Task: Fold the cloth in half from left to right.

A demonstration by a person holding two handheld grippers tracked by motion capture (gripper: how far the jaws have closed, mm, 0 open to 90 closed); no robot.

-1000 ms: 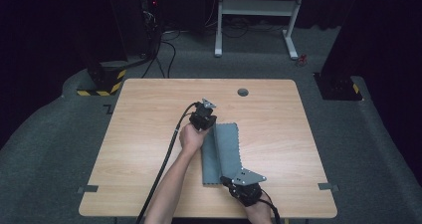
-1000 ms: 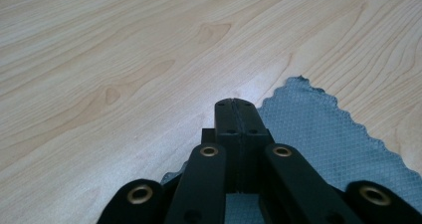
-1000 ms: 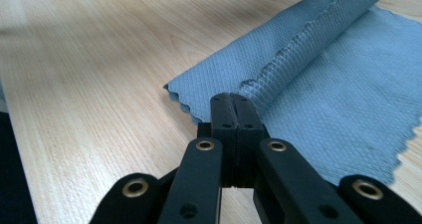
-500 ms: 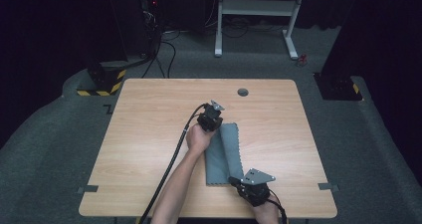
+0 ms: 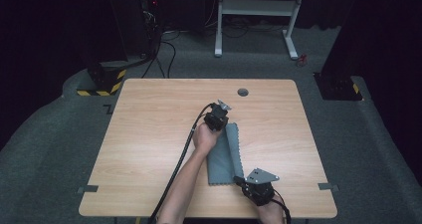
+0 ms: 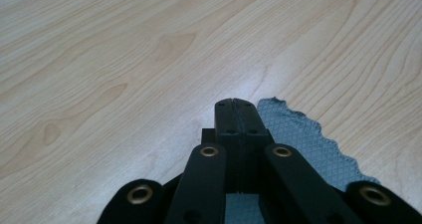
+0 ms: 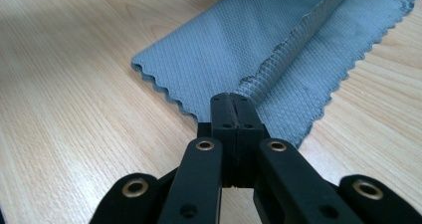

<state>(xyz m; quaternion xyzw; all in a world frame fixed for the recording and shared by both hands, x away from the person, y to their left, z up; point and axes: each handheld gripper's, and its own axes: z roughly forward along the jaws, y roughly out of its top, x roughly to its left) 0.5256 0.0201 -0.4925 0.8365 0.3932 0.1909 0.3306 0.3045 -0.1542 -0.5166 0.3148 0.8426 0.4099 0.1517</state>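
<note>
A: Fold in hand. Grey cloth [image 5: 225,157] lies doubled lengthwise at the surface's [image 5: 149,134] near middle. Left gripper [image 6: 236,103] pinches the far corner, right gripper [image 7: 232,98] the near edge; both jaws clamped on fabric.

B: Next, likely: lay the held edge flat, aligned, then release.

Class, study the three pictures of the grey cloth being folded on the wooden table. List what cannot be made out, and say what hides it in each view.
- High view: part of the grey scallop-edged cloth, hidden under the left hand.
- Left gripper view: whether the shut left gripper pinches cloth; its own jaws cover the spot.
- Right gripper view: the cloth edge at the right gripper, hidden by its shut jaws.
- High view: the small dark round thing on the wooden table, too small to identify.
</note>
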